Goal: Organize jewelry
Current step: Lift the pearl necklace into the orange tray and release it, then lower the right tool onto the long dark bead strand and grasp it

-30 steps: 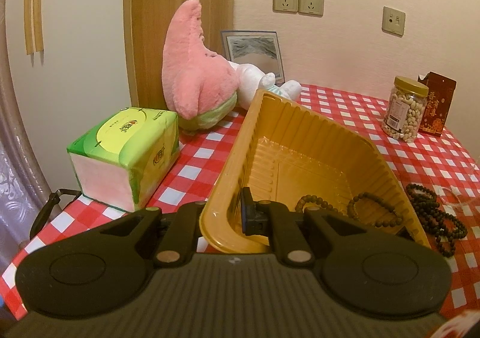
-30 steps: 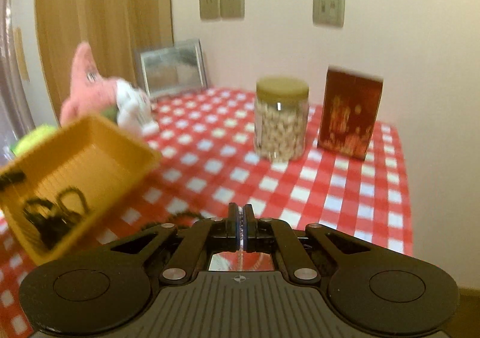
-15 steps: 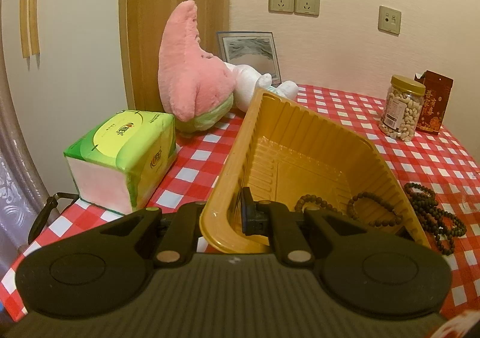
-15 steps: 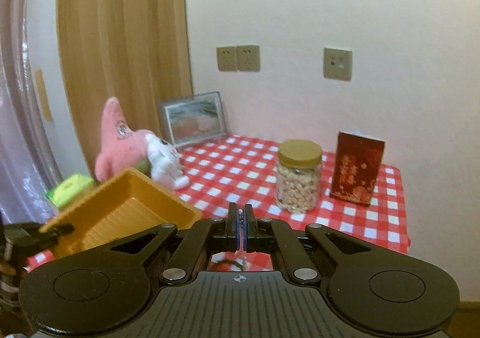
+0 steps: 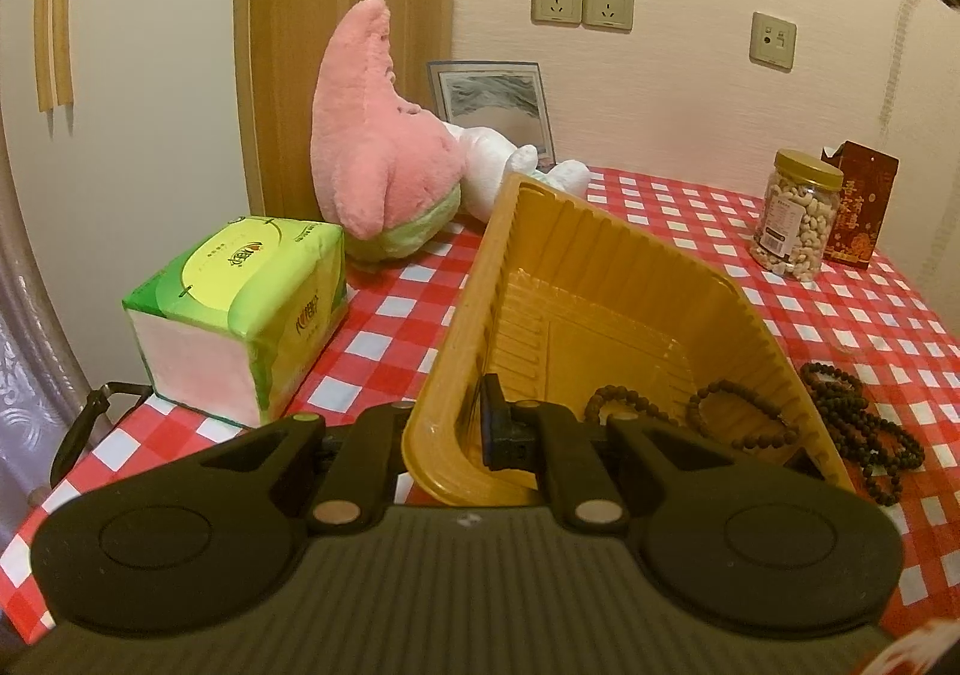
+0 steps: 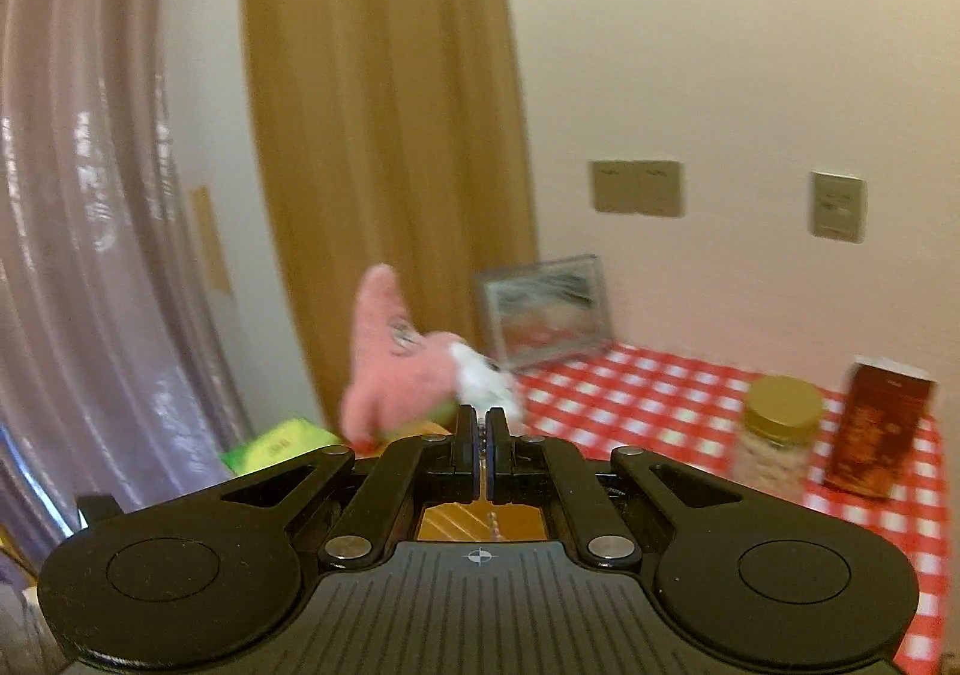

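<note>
My left gripper [image 5: 462,432] is shut on the near rim of a yellow plastic tray [image 5: 600,267] and holds it tipped up on the red checked tablecloth. Two brown bead bracelets [image 5: 738,414] lie in the tray's low corner. More dark bead strings [image 5: 858,426] lie on the cloth just right of the tray. My right gripper [image 6: 482,435] is shut on a thin pale chain [image 6: 492,519] that hangs below its fingers, above the tray [image 6: 456,522]. In the left wrist view that chain [image 5: 894,75] dangles at the upper right.
A green tissue pack [image 5: 240,315] sits left of the tray, with a pink plush toy [image 5: 378,153] and a picture frame [image 5: 492,99] behind it. A jar of nuts [image 5: 798,213] and a red box [image 5: 858,207] stand at the back right by the wall.
My right gripper has risen and swung left, still shut on the chain; its view now takes in the wall and door. The left gripper and the tilted tray have stayed put.
</note>
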The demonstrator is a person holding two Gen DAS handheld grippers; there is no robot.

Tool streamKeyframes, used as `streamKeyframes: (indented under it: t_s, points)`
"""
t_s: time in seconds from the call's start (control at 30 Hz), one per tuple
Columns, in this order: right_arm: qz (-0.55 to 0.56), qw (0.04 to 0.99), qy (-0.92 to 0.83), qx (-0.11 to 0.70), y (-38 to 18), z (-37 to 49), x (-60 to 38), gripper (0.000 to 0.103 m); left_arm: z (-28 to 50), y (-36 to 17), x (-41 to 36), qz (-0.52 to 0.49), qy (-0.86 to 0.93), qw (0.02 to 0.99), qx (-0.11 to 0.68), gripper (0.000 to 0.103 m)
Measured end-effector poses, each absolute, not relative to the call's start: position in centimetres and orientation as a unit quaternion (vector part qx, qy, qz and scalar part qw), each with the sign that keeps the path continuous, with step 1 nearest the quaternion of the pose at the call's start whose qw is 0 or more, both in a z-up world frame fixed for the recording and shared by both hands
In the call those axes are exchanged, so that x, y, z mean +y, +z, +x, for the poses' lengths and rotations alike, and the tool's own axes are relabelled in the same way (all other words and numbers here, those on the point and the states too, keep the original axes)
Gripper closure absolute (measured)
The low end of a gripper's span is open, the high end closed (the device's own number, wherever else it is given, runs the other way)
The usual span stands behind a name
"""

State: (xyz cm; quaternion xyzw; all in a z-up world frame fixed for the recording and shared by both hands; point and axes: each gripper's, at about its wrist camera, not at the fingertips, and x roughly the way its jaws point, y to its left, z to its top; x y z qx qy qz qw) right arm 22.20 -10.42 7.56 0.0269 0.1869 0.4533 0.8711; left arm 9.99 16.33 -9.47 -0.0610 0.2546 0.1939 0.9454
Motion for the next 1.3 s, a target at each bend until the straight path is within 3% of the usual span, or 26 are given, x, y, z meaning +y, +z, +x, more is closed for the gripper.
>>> streamKeyframes:
  t_s: [0.4, 0.6, 0.77, 1.3]
  points:
    - [0.038, 0.835, 0.486, 0.257, 4.2, 23.0, -3.4, 0.101, 9.8, -9.5, 16.4, -0.066, 0.190, 0.947, 0.252, 0.095]
    - [0.040, 0.836, 0.475, 0.272, 3.3, 22.9, -4.3, 0.093, 9.8, -9.6, 16.5, -0.068, 0.190, 0.946, 0.252, 0.095]
    - [0.044, 0.848, 0.441, 0.292, 2.4, 23.2, -7.0, 0.072, 9.8, -9.6, 16.5, -0.067, 0.190, 0.946, 0.252, 0.095]
    - [0.028, 0.864, 0.318, 0.390, -3.5, 23.2, -16.2, 0.067, 10.1, -9.6, 16.4, -0.059, 0.193, 0.945, 0.256, 0.095]
